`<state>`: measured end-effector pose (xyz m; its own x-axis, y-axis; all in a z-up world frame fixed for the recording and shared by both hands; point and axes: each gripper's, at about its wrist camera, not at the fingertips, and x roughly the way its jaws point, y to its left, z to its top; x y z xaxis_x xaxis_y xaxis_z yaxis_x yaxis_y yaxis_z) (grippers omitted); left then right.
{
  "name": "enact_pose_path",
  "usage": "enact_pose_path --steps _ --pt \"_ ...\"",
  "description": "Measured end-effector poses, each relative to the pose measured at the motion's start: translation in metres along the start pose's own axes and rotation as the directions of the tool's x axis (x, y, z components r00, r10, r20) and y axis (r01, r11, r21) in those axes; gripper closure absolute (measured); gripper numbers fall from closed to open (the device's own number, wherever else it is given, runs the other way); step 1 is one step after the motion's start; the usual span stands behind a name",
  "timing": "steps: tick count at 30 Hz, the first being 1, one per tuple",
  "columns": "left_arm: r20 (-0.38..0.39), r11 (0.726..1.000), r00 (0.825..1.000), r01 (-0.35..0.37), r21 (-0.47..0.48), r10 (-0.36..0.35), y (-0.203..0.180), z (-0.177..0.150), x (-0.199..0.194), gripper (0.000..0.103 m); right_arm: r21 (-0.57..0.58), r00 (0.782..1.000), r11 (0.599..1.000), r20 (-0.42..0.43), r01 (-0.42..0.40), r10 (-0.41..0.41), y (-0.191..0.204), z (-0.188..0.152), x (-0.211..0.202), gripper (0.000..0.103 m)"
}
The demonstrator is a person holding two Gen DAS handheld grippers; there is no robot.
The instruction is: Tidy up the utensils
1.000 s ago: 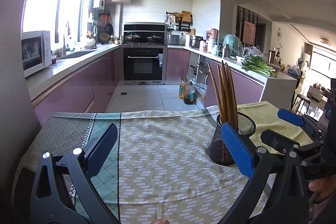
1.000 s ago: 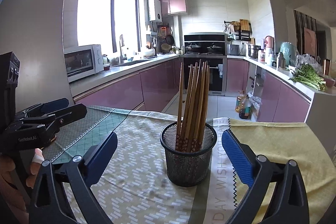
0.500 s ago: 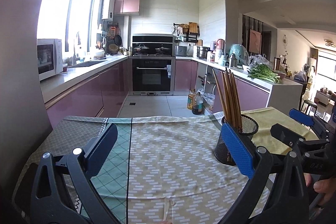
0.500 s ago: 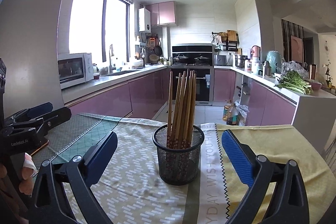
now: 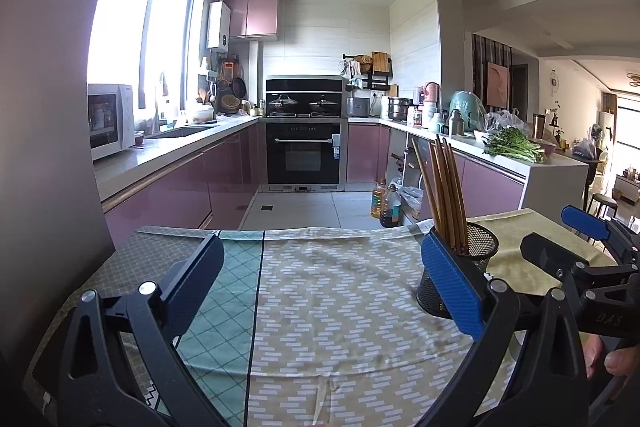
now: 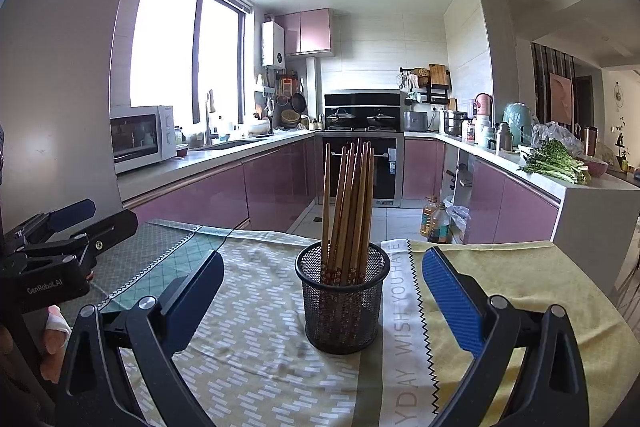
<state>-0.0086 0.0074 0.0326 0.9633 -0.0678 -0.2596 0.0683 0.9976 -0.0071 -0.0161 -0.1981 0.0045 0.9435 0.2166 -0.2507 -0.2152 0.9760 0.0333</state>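
A black mesh cup [image 6: 343, 303] stands on the table and holds several wooden chopsticks [image 6: 350, 215] upright. In the right wrist view it sits straight ahead of my open, empty right gripper [image 6: 320, 291], a little beyond the fingertips. In the left wrist view the cup [image 5: 476, 247] is at the right, partly hidden behind my right finger pad [image 5: 450, 285]. My left gripper [image 5: 320, 287] is open and empty above the patterned tablecloth [image 5: 320, 291]. Each gripper shows at the edge of the other's view.
The table is covered by a green, beige and yellow tablecloth [image 6: 520, 291]. Beyond its far edge is a kitchen with pink cabinets [image 6: 224, 195], an oven [image 5: 306, 153], a microwave [image 6: 140, 137] and oil bottles [image 5: 386, 203] on the floor.
Both grippers have risen and pulled back a little from the table; the cup looks lower and farther in both views. The jaws stay open and empty.
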Motion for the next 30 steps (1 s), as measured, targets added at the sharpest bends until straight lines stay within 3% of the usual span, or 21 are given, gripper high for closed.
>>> enact_pose_path --steps 30 --pt "0.011 1.000 1.000 -0.019 0.002 0.019 -0.0021 0.0012 -0.0025 0.006 0.013 1.000 1.000 -0.002 0.002 -0.002 -0.0002 -0.0005 0.0036 0.007"
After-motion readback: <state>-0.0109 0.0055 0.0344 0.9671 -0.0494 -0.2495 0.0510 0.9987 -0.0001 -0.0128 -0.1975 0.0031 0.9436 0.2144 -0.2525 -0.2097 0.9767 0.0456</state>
